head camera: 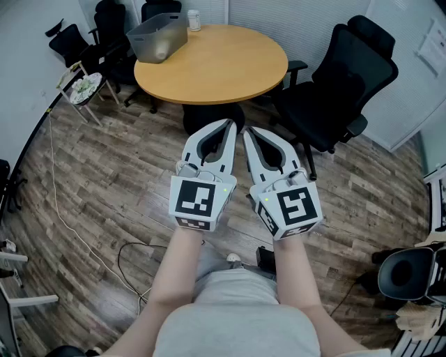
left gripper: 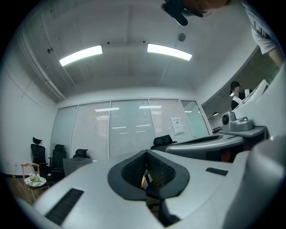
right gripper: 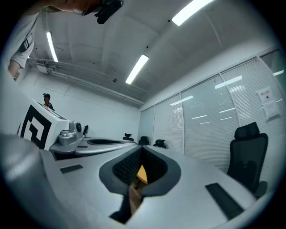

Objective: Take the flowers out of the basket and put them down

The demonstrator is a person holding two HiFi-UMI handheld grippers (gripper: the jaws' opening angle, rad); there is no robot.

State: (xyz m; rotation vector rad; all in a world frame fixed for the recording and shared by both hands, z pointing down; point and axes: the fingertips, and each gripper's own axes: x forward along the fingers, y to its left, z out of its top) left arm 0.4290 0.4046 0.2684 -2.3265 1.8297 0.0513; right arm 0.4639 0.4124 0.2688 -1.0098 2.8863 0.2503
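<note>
A grey basket stands at the far left edge of the round wooden table; what lies inside it is too blurred to make out. I hold both grippers side by side over the floor, short of the table, tips pointing at it. The left gripper is shut with nothing between its jaws, and its own view shows its tips meeting. The right gripper is shut and empty too, tips together. The basket shows faintly at the left of the left gripper view.
A white jar stands behind the basket. Black office chairs crowd the table's right and far left. A small wooden stand holding something white and green sits left of the table. Cables trail over the wood floor.
</note>
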